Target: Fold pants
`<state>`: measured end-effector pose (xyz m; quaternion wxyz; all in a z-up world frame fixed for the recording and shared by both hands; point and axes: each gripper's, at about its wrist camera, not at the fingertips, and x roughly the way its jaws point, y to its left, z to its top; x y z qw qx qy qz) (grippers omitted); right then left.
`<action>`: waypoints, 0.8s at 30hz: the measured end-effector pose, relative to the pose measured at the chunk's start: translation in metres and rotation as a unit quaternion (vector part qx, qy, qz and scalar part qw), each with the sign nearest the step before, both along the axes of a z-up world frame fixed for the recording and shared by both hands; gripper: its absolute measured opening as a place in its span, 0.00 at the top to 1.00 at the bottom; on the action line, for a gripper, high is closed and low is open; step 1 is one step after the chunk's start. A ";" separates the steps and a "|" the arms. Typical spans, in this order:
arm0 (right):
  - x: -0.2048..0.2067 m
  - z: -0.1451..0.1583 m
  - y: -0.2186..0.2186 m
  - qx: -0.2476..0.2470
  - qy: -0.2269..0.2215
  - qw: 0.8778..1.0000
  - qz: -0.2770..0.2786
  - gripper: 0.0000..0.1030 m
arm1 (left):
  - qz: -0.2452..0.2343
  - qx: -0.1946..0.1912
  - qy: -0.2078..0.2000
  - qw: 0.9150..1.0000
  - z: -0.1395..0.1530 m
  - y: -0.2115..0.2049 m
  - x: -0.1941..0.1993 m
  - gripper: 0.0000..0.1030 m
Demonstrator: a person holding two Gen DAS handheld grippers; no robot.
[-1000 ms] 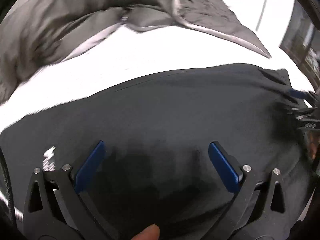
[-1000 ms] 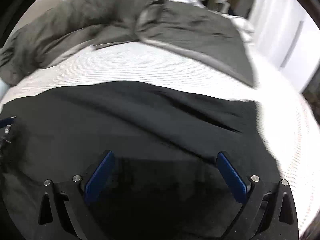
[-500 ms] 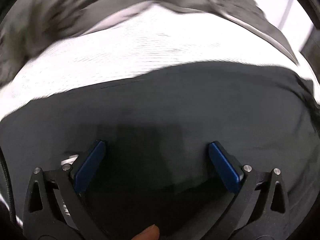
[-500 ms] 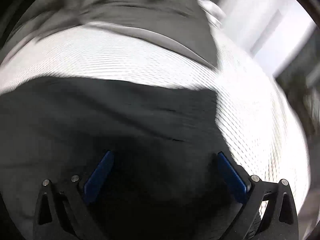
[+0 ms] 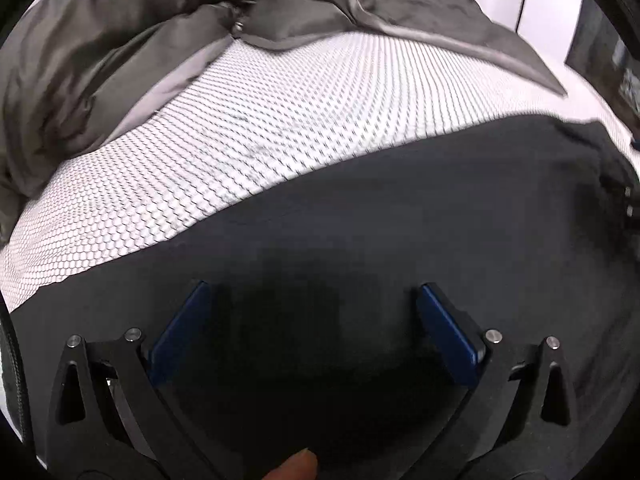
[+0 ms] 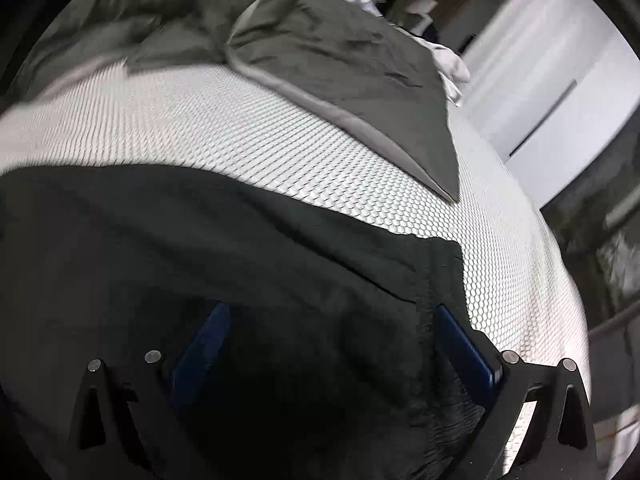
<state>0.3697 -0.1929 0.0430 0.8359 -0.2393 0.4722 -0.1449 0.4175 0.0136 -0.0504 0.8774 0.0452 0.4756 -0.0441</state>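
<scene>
**Both grippers wide open over black pants on bed**

Black pants [image 5: 400,220] lay spread flat across the white honeycomb-textured mattress [image 5: 260,128], near edge of bed. Left gripper [image 5: 312,300] hovered over the dark fabric, blue fingers [image 5: 180,332] spread wide, nothing held. Right gripper [image 6: 332,320] was over the pants' end by the gathered hem or waistband [image 6: 432,280]; can't tell which. Its fingers [image 6: 464,344] were also wide apart, empty. Grey duvet [image 6: 340,60] bunched at far side of mattress. A fingertip [image 5: 296,466] showed at bottom of left view.
</scene>
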 end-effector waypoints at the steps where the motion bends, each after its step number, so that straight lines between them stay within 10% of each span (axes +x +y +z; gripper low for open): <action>1: 0.000 0.001 0.004 -0.008 -0.006 1.000 -0.002 0.00 | 0.002 -0.005 0.002 1.000 0.000 0.003 -0.001 0.01; 6: 0.002 0.015 0.010 0.129 -0.027 0.991 0.029 0.00 | 0.025 -0.038 -0.004 0.999 -0.001 0.021 0.007 0.01; 12: 0.026 -0.034 0.066 0.207 0.052 0.968 0.131 0.00 | 0.011 -0.038 0.004 0.999 -0.010 0.020 0.007 0.00; 20: 0.025 -0.042 -0.037 0.092 0.008 0.995 -0.034 0.00 | 0.062 -0.036 0.006 0.997 -0.013 0.061 0.006 0.00; 24: 0.008 -0.036 -0.107 0.155 -0.024 0.982 -0.101 0.00 | 0.121 -0.026 0.000 0.992 -0.016 0.096 0.007 0.00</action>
